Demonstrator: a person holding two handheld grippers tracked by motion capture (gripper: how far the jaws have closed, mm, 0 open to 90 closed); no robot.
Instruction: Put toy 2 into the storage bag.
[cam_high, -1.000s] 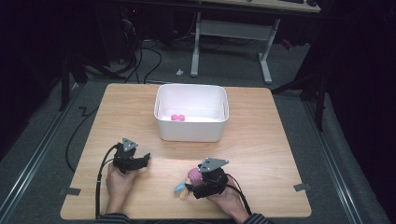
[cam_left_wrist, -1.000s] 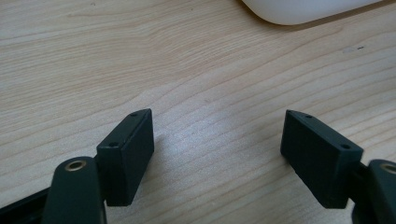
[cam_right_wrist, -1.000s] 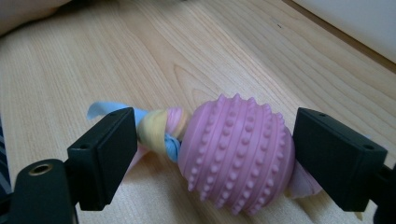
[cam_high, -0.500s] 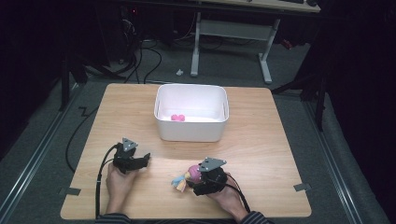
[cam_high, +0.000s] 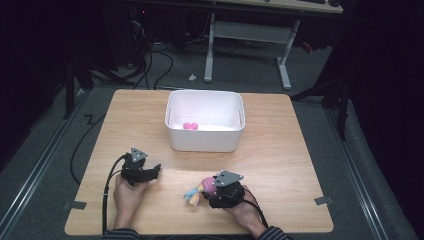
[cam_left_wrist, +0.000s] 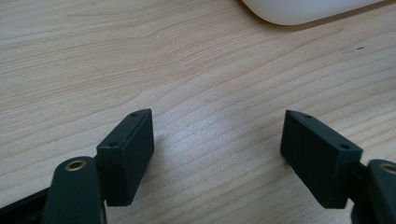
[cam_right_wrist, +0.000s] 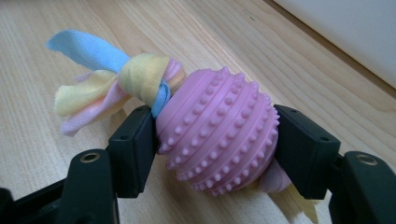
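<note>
Both grippers are black with grey three-cornered top plates; blocky screwed fingers (cam_left_wrist: 127, 154); striped cuffs.

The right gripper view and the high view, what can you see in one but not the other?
The right gripper view alone shows the ball's bumps and ridges, and the black jaws pressing its two sides. The high view alone shows the white bin with a small pink thing inside, the left gripper, and both hands. Both show the pink ball toy with its knotted cloth strips, held by the right gripper over the wooden table.

open tabletop (cam_high: 280, 165) before white bin (cam_high: 205, 134)
</note>
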